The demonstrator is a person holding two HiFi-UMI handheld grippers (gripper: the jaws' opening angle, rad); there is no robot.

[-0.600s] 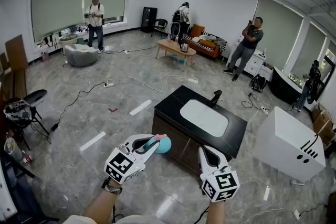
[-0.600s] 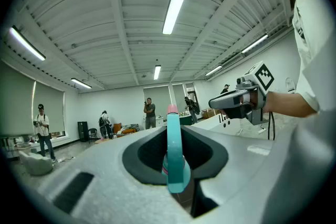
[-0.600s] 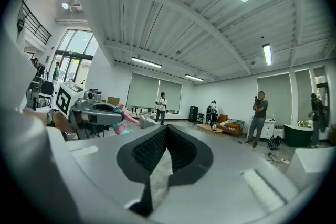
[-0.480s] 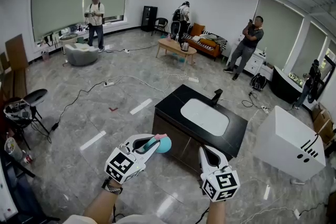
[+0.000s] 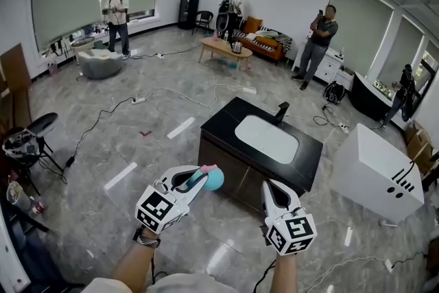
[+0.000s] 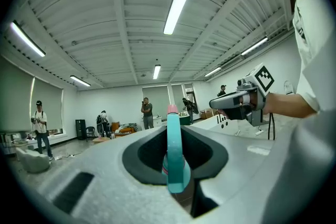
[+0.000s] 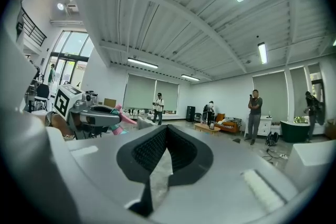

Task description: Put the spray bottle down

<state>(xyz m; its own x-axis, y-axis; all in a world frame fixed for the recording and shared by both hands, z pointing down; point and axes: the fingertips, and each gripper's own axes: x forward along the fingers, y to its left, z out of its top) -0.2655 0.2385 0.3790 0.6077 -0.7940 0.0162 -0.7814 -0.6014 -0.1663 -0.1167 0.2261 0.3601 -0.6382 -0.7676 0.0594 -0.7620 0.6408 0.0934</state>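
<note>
View has dipped a little, the room sliding up. Black sink cabinet [image 5: 221, 125] sits ahead, white box [image 5: 374, 171] to its right. Spray bottle [image 5: 214, 179] (teal, pink tip) is clamped in left gripper [image 5: 197, 180], airborne before the cabinet. Right gripper [image 5: 271, 190] has jaws together, empty.

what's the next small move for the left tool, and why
Probably carry the left tool forward over the black counter: it clamps the spray bottle in mid-air, seemingly short of the counter's near edge, so it can't be set down yet.
</note>
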